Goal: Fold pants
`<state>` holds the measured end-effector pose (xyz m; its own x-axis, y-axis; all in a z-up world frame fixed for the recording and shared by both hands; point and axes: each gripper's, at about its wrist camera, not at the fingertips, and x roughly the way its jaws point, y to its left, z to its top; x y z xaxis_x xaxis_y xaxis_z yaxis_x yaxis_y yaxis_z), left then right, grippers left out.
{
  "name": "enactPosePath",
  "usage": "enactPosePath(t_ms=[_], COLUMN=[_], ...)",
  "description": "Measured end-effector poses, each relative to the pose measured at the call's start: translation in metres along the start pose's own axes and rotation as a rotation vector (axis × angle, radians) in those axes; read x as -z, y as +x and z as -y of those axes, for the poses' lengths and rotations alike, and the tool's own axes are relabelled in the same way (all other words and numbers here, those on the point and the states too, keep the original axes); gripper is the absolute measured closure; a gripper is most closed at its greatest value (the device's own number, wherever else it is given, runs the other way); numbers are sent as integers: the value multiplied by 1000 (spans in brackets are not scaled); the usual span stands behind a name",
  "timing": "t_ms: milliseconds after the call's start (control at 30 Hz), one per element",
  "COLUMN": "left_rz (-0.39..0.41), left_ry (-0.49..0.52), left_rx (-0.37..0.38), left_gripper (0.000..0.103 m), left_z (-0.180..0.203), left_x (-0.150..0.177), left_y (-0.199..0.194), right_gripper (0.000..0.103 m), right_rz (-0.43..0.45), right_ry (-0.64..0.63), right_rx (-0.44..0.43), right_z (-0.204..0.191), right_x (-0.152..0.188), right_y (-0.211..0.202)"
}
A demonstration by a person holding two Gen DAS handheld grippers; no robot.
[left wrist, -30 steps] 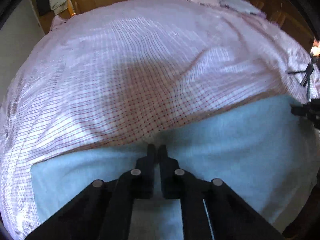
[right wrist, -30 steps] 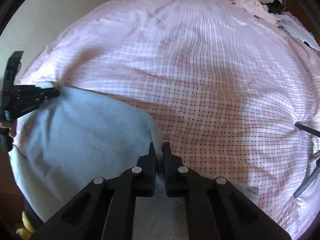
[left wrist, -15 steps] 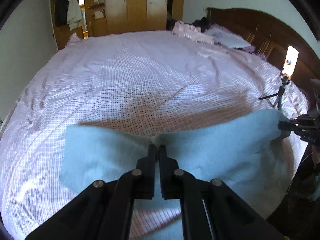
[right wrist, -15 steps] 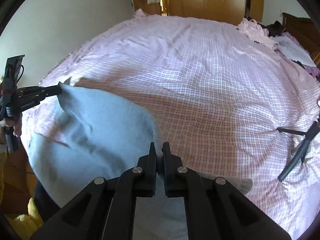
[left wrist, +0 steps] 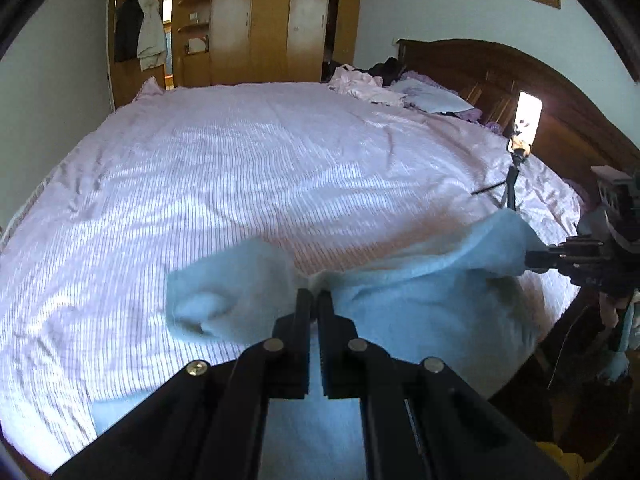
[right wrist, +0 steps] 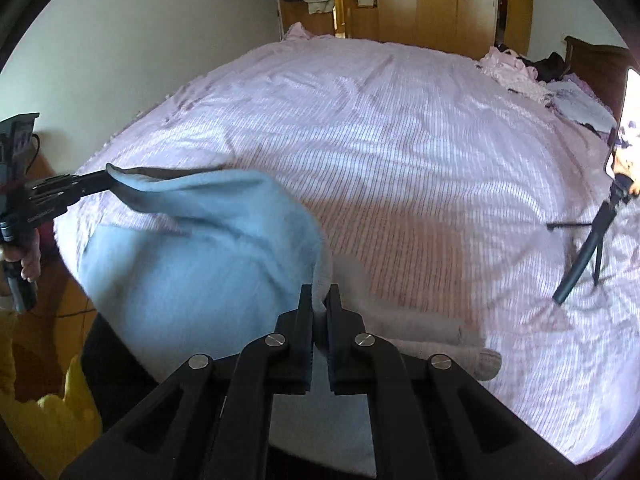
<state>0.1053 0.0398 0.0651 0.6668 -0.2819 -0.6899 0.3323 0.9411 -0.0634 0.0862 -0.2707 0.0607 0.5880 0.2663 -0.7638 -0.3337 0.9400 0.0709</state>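
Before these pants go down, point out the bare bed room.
The widest bare stretch of bedspread lies ahead of the lifted pants, running to the wardrobe. It is crowded by the headboard: a clothes pile, pillow and phone tripod.

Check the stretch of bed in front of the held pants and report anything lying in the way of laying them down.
Nothing visible blocks it. Both tongs, left and right, are shut on the light blue pants, and the bedspread ahead is bare. The phone tripod stands off to the right.
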Motion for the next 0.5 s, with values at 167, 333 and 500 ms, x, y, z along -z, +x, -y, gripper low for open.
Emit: enactPosePath(t_ms=[167, 333, 500], left_rz=[-41, -103, -172], left_ry=[-35, -79, -149], left_rx=[15, 17, 31], left_gripper=[100, 100, 100], left_z=[4, 1, -6], left_x=[33, 62, 89], left_y=[6, 27, 48], right_gripper=[103, 103, 103], right_rz=[-43, -93, -141], right_ry=[-8, -15, -10], right_rx=[12, 50, 64], right_z=[-6, -9, -7], right_x=[31, 60, 83], right_y=[9, 26, 48])
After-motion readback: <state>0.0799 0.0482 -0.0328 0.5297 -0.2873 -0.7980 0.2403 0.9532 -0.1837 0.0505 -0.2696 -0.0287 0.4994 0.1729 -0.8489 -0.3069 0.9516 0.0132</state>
